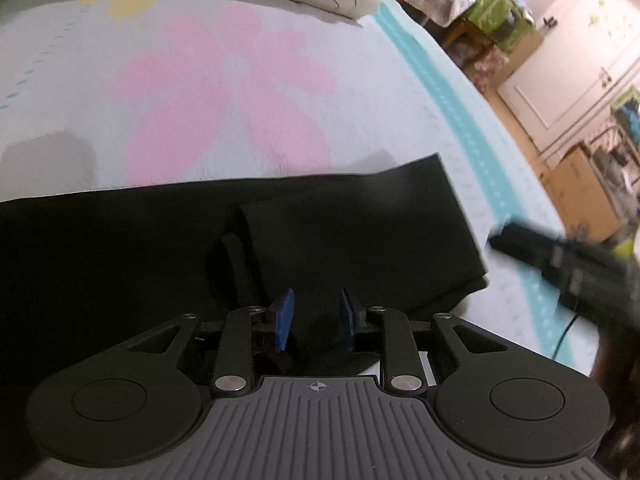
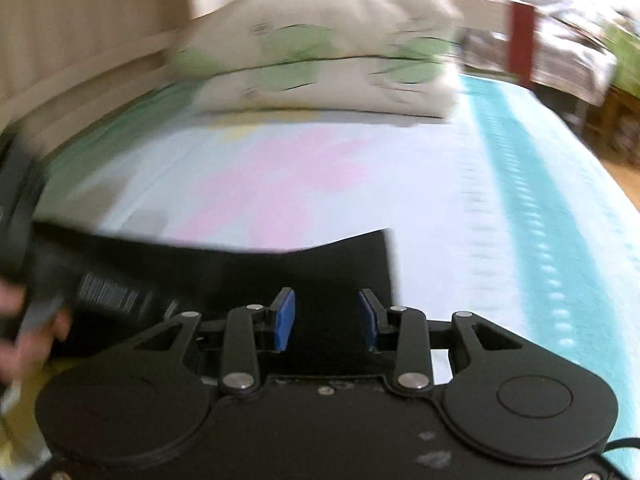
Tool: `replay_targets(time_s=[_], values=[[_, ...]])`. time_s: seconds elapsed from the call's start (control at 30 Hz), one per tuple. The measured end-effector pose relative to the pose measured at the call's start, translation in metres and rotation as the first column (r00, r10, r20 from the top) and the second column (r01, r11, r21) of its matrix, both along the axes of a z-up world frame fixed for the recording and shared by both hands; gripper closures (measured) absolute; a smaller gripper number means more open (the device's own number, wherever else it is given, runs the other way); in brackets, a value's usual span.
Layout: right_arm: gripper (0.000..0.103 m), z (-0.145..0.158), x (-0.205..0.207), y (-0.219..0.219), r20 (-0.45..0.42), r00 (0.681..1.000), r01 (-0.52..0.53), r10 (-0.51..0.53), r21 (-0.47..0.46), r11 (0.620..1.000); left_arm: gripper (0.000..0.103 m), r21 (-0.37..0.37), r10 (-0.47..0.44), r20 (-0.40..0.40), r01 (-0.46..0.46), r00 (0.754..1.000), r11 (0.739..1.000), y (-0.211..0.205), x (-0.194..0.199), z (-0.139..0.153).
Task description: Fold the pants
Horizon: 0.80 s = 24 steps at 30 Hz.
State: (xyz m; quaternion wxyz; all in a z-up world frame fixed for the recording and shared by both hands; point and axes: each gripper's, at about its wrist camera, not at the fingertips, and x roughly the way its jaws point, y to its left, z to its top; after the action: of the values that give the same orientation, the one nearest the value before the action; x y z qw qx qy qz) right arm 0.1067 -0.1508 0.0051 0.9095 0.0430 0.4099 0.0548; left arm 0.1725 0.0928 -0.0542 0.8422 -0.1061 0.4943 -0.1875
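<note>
Black pants (image 1: 340, 232) lie folded across the near side of the bed (image 1: 224, 92), with one layer lapped over another. My left gripper (image 1: 316, 316) is open just above the pants' near edge, with nothing between its blue pads. The right gripper shows blurred at the right of the left wrist view (image 1: 560, 256), beside the pants' right end. In the right wrist view my right gripper (image 2: 326, 316) is open over the pants' right end (image 2: 340, 264). The left gripper's body (image 2: 100, 280) and a hand cross the left side there, blurred.
The bedspread is pale with a pink flower and a teal stripe (image 1: 452, 96) along its right edge. Stacked pillows (image 2: 320, 52) lie at the head of the bed. Right of the bed are wood floor, furniture (image 1: 576, 188) and a white door (image 1: 568, 60).
</note>
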Motion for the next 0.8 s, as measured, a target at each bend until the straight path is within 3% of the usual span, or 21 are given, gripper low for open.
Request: replay_targets(time_s=[0.1, 0.23, 0.4, 0.6, 0.63, 0.7, 0.8], values=[[0.093, -0.01, 0.023, -0.006, -0.026, 0.998, 0.056, -0.055, 0.05, 0.997, 0.078, -0.009, -0.004, 0.012, 0.004, 1.0, 1.0, 0.002, 0.002, 0.0], [0.093, -0.032, 0.047, -0.003, -0.067, 0.995, 0.083, -0.076, 0.099, 0.992, 0.078, -0.03, 0.002, 0.021, -0.001, 1.0, 1.0, 0.004, 0.002, -0.001], [0.103, -0.063, 0.067, -0.01, -0.13, 0.976, 0.181, -0.173, 0.053, 0.982, 0.078, -0.03, -0.017, 0.042, 0.019, 0.999, 0.999, 0.0, 0.001, 0.0], [0.103, -0.064, 0.061, -0.012, -0.084, 0.978, 0.193, -0.189, 0.042, 0.98, 0.078, -0.025, -0.014, 0.053, 0.016, 0.999, 1.0, 0.002, -0.004, 0.002], [0.1, -0.062, 0.059, -0.014, -0.07, 0.98, 0.191, -0.188, 0.049, 0.98, 0.078, -0.022, -0.004, 0.055, 0.006, 0.998, 1.0, 0.004, -0.006, 0.005], [0.084, -0.053, 0.049, -0.011, -0.028, 0.98, 0.199, -0.198, 0.062, 0.978, 0.078, 0.006, 0.021, 0.079, -0.022, 0.997, 1.0, 0.008, -0.011, 0.015], [0.082, -0.037, 0.033, 0.002, 0.06, 0.985, 0.158, -0.162, 0.062, 0.985, 0.077, 0.016, 0.065, 0.117, -0.068, 0.991, 0.998, 0.024, -0.018, 0.031]])
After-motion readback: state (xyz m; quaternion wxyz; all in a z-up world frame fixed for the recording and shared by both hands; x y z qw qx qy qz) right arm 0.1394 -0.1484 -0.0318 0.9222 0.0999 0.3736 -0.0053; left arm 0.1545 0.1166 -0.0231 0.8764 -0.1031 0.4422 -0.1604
